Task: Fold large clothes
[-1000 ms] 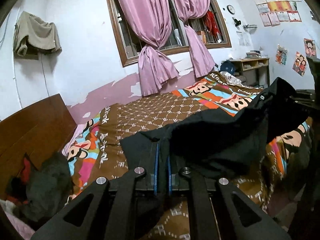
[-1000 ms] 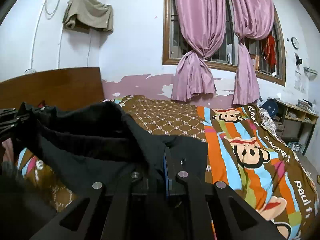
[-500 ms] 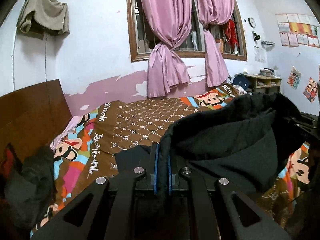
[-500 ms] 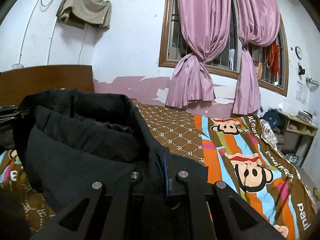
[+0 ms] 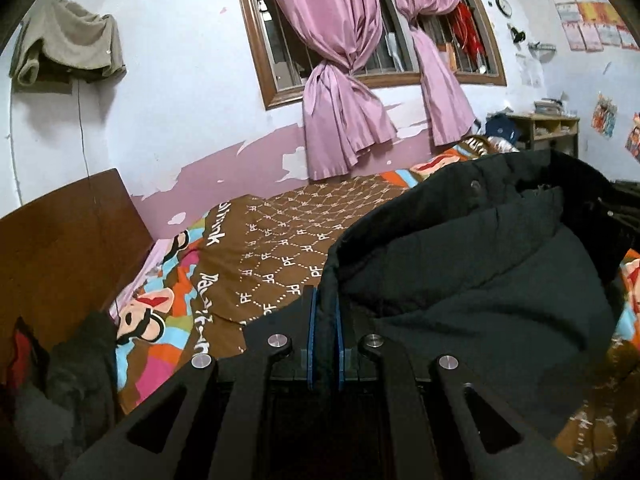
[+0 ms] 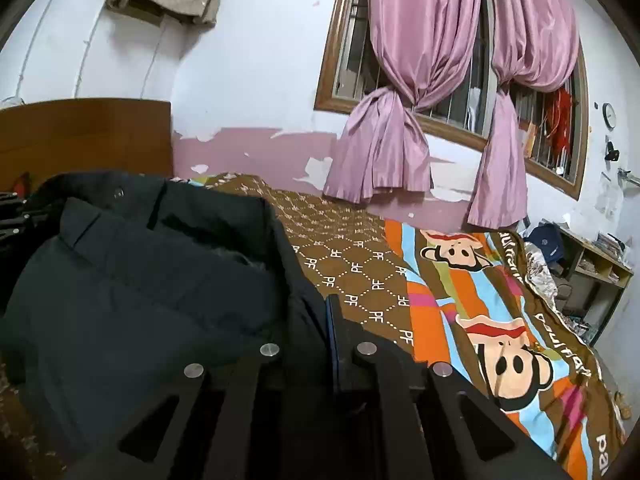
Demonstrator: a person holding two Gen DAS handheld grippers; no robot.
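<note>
In the left wrist view, my left gripper [image 5: 324, 308] is clenched on an edge of the black jacket [image 5: 480, 296], which fills the right half of the frame above the bedspread [image 5: 280, 248]; I judge the lift keeps the edge taut for folding. "PF" repeats on the brown panel.

In the right wrist view, my right gripper [image 6: 334, 320] pinches the jacket's other edge, jacket [image 6: 140, 288] at left. "PF" again; lower right, lettering begins "pa".

Left gripper [image 5: 324, 312] and right gripper [image 6: 328, 320] both clamped tight, angled slightly downward.
</note>
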